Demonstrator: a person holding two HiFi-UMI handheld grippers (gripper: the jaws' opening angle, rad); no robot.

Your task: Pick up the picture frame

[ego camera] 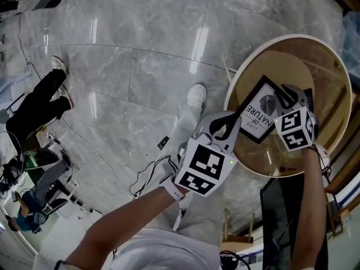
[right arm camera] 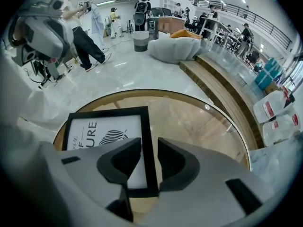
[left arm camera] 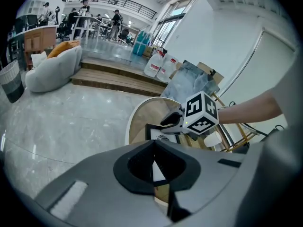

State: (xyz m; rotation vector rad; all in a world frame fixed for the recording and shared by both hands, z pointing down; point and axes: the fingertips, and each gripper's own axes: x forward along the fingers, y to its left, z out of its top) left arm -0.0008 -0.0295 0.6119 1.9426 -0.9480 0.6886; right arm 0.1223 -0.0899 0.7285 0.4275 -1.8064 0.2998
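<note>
A black picture frame (ego camera: 260, 109) with a white print lies flat on the round glass table (ego camera: 245, 67). My right gripper (ego camera: 286, 98) points steeply down over the frame's right side. In the right gripper view the frame (right arm camera: 106, 134) fills the lower left, and my right gripper (right arm camera: 149, 157) is open with the frame's black right edge in the gap between the jaws. My left gripper (ego camera: 224, 129) hovers by the table's near-left rim, short of the frame. In the left gripper view its jaws meet at the tips, so my left gripper (left arm camera: 155, 145) is shut and holds nothing, with the frame (left arm camera: 157, 132) just beyond.
The table stands on a grey marble floor, with cables (ego camera: 147, 176) trailing below my left arm. People (ego camera: 39, 103) stand at the far left. A dark chair-like object (ego camera: 281, 218) sits below the table. Wooden steps (left arm camera: 116, 79), water jugs (left arm camera: 161, 65) and a grey beanbag (left arm camera: 52, 67) lie beyond.
</note>
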